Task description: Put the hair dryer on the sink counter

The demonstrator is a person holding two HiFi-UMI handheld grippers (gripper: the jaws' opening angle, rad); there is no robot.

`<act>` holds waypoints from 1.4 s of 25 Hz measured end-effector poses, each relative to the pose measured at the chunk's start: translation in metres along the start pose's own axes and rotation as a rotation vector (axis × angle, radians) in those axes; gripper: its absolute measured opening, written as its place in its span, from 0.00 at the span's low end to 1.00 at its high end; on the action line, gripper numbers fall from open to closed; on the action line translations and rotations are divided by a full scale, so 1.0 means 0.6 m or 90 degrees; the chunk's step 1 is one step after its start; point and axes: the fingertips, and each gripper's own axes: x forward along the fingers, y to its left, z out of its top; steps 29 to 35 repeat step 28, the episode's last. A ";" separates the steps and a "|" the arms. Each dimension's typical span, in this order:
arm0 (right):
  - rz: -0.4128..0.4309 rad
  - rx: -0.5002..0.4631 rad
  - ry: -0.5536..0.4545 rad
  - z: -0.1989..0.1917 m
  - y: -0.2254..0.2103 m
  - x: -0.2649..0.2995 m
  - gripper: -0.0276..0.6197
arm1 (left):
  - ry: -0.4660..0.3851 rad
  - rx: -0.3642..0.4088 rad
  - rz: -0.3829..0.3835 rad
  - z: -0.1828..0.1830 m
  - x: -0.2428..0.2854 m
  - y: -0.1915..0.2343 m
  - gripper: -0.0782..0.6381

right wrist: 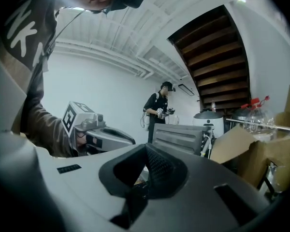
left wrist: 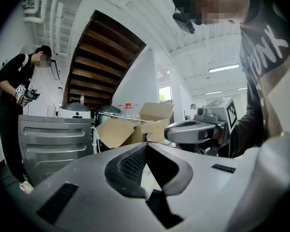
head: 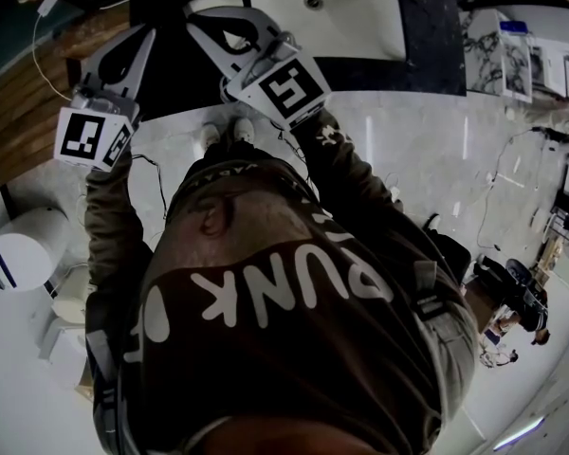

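While the person stands at the sink counter (head: 434, 50), both tools are held up in front of the chest.

Left gripper (left wrist: 146, 143): jaws together, tips meeting, nothing between them. Right gripper (right wrist: 146, 148): jaws likewise closed, empty. Each gripper shows in the other's view; they are side by side and not touching.

White basin (head: 356, 12) is set toward the counter's left end; dark stone shows at the right end.

Hair dryer: cannot be made out in any view.

Beyond the left gripper: cardboard box (left wrist: 152, 122) and a second person (left wrist: 12, 95).

White sink (head: 356, 17) in dark counter (head: 434, 36)
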 end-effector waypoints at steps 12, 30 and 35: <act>0.000 -0.013 0.006 -0.001 -0.007 -0.005 0.05 | 0.001 0.003 -0.001 0.010 0.001 -0.007 0.10; -0.007 -0.018 0.003 0.002 -0.013 -0.005 0.05 | -0.001 0.009 -0.003 0.015 0.006 -0.009 0.10; -0.007 -0.018 0.003 0.002 -0.013 -0.005 0.05 | -0.001 0.009 -0.003 0.015 0.006 -0.009 0.10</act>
